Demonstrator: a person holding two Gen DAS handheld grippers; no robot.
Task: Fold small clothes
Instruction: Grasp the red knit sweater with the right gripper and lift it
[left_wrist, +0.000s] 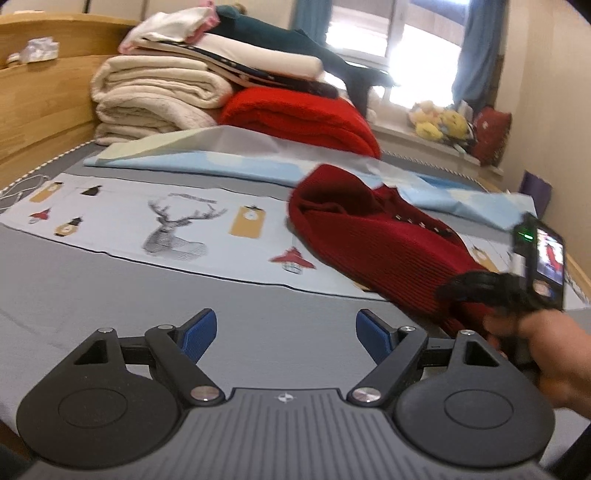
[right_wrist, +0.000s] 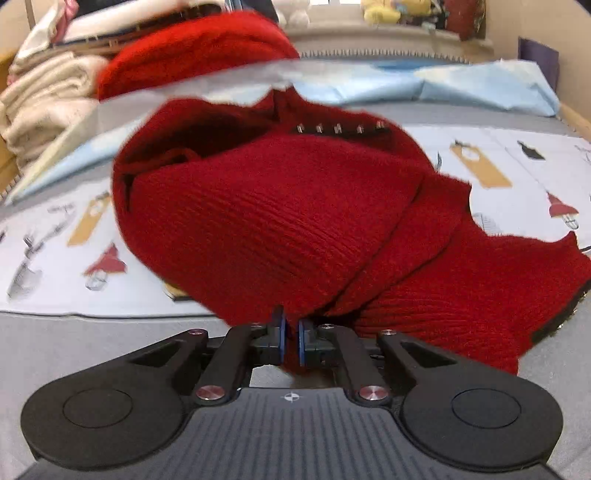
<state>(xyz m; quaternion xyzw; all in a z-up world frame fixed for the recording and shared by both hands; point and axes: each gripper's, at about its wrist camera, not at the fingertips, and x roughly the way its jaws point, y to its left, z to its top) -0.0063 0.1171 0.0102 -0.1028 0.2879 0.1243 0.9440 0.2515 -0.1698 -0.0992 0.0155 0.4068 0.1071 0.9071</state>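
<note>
Left wrist view: the left gripper (left_wrist: 284, 332) hangs over bare grey bedding (left_wrist: 110, 295), its 2 blue-padded fingers (left_wrist: 201, 334) spread wide with nothing between them. At about 2 o'clock from it lies the dark red knit garment (left_wrist: 369, 236), crumpled on a pale printed cloth (left_wrist: 166, 229) that shows a deer head and small lanterns. At 3 o'clock a person's hand (left_wrist: 546, 354) holds the right gripper (left_wrist: 461, 291), whose tip sits at the garment's near edge. At 11 o'clock, far off, a stack of folded blankets and clothes (left_wrist: 159, 92) rests beside a bright red folded blanket (left_wrist: 303, 118).

Right wrist view: the right gripper (right_wrist: 291, 332) is clenched on the near hem of the garment (right_wrist: 277, 221) — red knit shows pinched between the blue pads (right_wrist: 282, 332). The garment bulks up at 12 o'clock, a row of small metal fasteners (right_wrist: 338, 128) along its top, with a flatter part trailing toward 3 o'clock.
</note>
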